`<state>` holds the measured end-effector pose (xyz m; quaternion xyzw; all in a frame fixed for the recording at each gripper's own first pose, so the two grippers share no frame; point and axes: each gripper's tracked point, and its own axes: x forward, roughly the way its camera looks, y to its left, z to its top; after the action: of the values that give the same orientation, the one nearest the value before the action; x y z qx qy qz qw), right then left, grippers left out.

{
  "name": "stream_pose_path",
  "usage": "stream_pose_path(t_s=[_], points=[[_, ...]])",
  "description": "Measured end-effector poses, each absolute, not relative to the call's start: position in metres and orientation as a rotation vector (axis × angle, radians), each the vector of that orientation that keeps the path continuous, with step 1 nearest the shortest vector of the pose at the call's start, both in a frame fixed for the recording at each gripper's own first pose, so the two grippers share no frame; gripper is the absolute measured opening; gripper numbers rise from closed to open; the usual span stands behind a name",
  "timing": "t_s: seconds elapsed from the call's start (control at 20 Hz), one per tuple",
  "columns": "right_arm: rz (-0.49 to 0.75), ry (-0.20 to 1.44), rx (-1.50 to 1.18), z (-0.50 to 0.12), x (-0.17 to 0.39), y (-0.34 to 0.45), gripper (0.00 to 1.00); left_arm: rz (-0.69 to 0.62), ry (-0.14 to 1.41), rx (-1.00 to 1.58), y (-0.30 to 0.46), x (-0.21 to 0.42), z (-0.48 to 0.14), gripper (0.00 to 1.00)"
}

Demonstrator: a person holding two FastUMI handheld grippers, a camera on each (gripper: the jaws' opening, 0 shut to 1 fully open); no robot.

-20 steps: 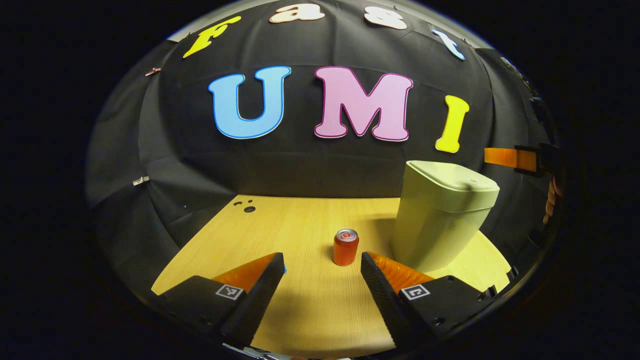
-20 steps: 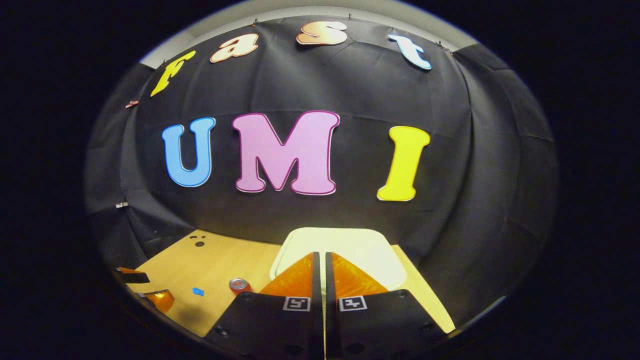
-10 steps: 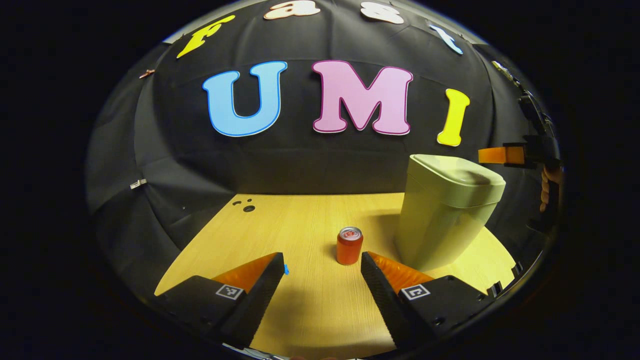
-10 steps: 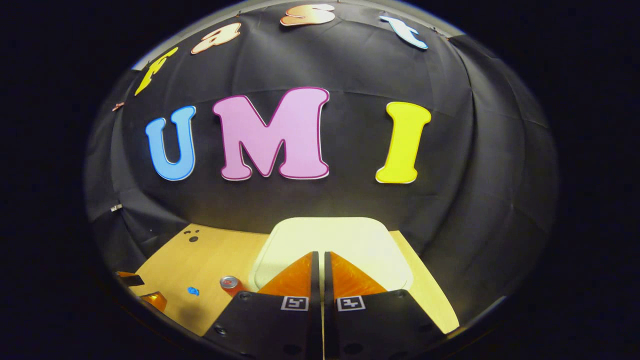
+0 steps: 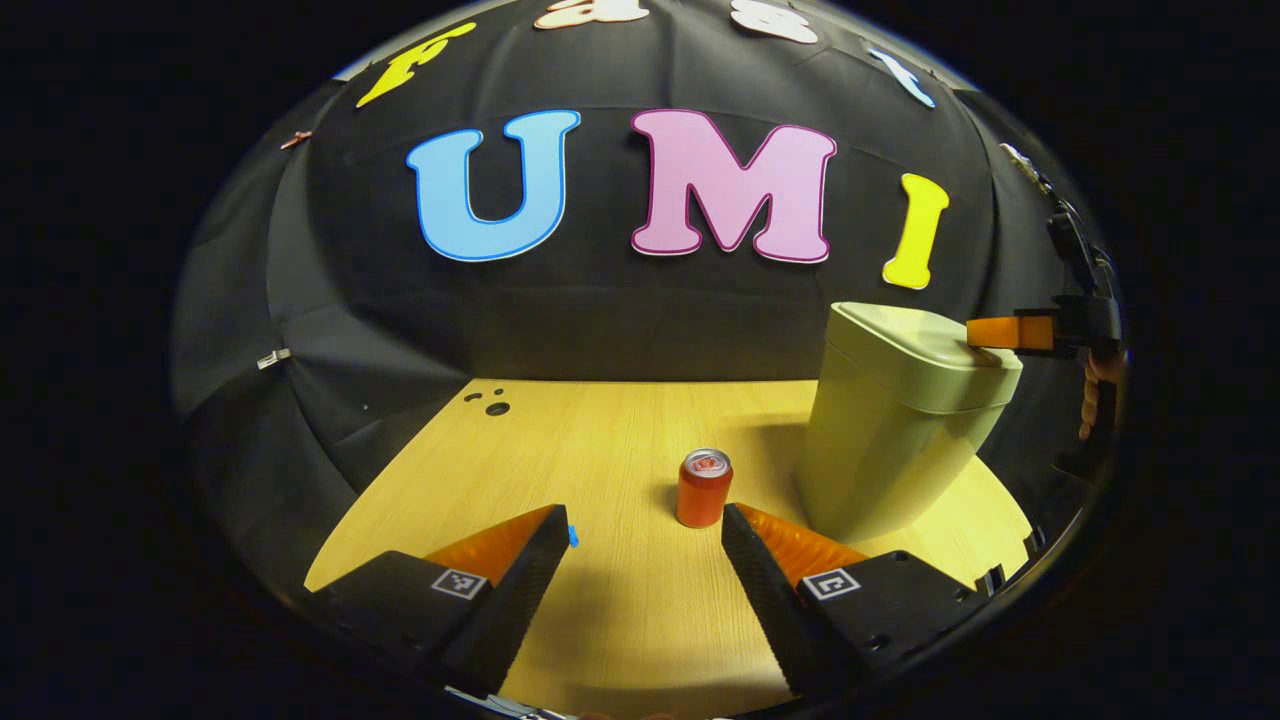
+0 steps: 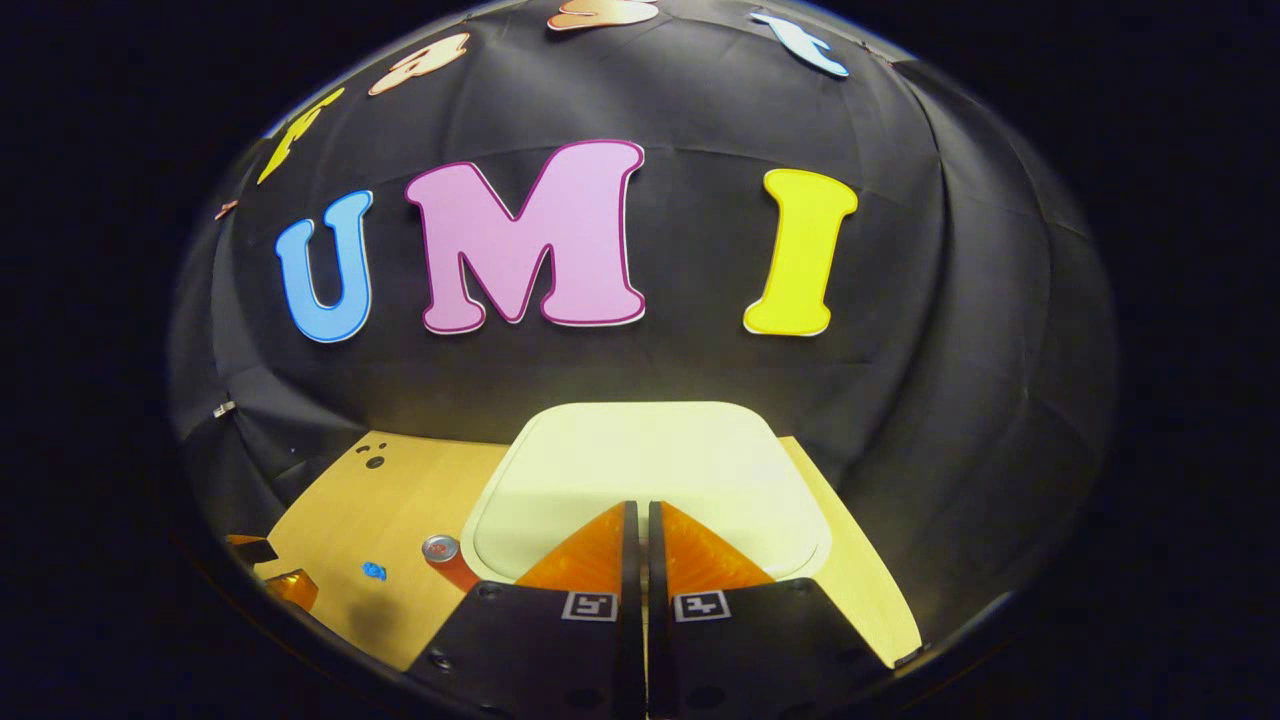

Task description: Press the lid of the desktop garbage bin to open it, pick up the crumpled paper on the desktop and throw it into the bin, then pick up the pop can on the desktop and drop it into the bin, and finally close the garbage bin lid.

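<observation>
The pale green bin (image 5: 890,450) stands on the right of the wooden table (image 5: 600,440) with its lid (image 5: 925,350) down. An orange pop can (image 5: 703,488) stands upright just left of the bin. My left gripper (image 5: 645,525) is open low over the table, and the can is a little beyond its right finger. A small blue scrap (image 5: 572,537) lies by its left fingertip. My right gripper (image 6: 640,510) is shut with nothing in it, its tips over the lid (image 6: 650,460). From the left gripper view the right gripper (image 5: 978,332) meets the lid's right edge; contact cannot be told.
A hand (image 5: 1095,395) holds the right gripper beside the bin. Small dark holes (image 5: 497,408) mark the table's far left corner. The black cloth wall stands close behind the bin. In the right gripper view, the can (image 6: 445,555), the blue scrap (image 6: 374,571) and the left gripper (image 6: 275,568) lie at lower left.
My right gripper has come down and forward onto the bin's lid, which looks larger under it. The left gripper has barely shifted, still open near the can.
</observation>
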<state>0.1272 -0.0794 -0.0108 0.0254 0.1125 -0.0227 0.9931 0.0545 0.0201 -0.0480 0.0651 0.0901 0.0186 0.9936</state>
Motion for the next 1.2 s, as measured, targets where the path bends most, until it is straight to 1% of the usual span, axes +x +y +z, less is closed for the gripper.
stream_pose_path(t_s=[0.05,0.1,0.55,0.75,1.0,1.2], points=[[-0.048,0.224,0.049,-0.011,0.126,-0.079,0.10,0.036,0.185,0.128,0.020,0.055,-0.048,0.98],[-0.053,0.217,0.043,-0.012,0.125,-0.079,0.06,0.034,0.188,0.128,0.020,0.055,-0.050,0.98],[-0.040,0.210,0.008,-0.013,0.125,-0.079,0.06,0.024,0.195,0.147,0.021,0.054,-0.055,0.98],[-0.027,0.196,0.000,0.000,0.120,-0.075,0.06,0.016,0.175,0.146,0.023,0.049,-0.050,0.98],[-0.040,0.100,0.047,0.040,0.104,-0.072,0.05,0.024,0.153,0.147,0.032,0.037,-0.049,0.98],[-0.008,0.048,0.063,0.060,0.083,-0.061,0.05,0.014,0.143,0.125,0.038,0.026,-0.055,0.98]])
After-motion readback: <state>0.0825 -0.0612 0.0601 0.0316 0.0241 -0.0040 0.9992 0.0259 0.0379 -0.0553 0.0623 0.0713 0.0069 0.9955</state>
